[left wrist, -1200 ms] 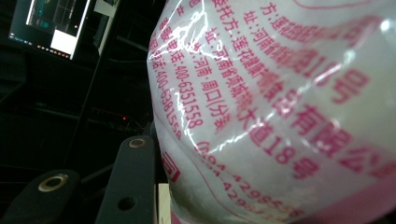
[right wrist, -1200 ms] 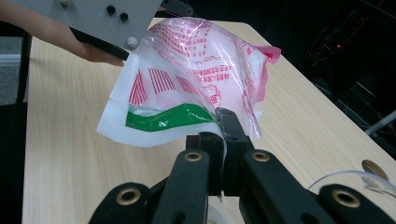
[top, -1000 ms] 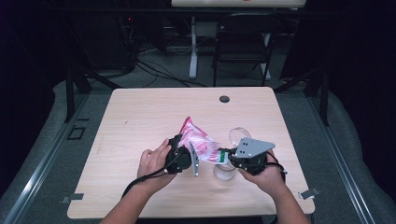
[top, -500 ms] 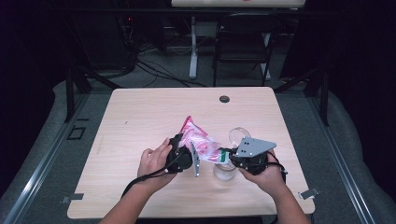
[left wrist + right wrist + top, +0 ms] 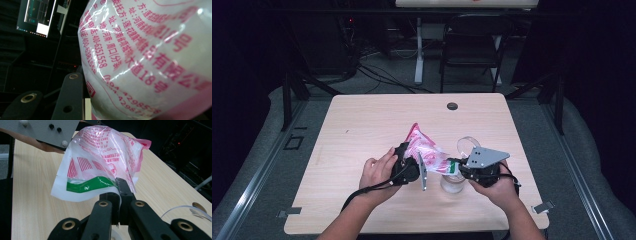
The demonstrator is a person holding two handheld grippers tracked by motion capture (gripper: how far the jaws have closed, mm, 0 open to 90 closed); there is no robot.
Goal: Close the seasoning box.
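Wooden table [image 5: 362, 125] in a dark room: one plastic bag [image 5: 428, 152], one clear container [image 5: 453, 181], two grippers. Bag is translucent white with red print, pink edge and a green band, lifted off the tabletop between both grippers. Right gripper [image 5: 119, 185] clamps its lower edge; left gripper [image 5: 412, 167] holds the other side, jaws partly apart around the bulging film.

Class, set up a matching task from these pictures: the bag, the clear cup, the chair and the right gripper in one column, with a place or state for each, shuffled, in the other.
Things:
1. bag
2. clear cup
3. chair
4. right gripper

Places or states:
A. on the floor beyond the table
B. clamped on the bag's edge
C. held up between both grippers
D. standing on the table, under the bag's low end

Pairs: 1-C, 2-D, 3-A, 4-B
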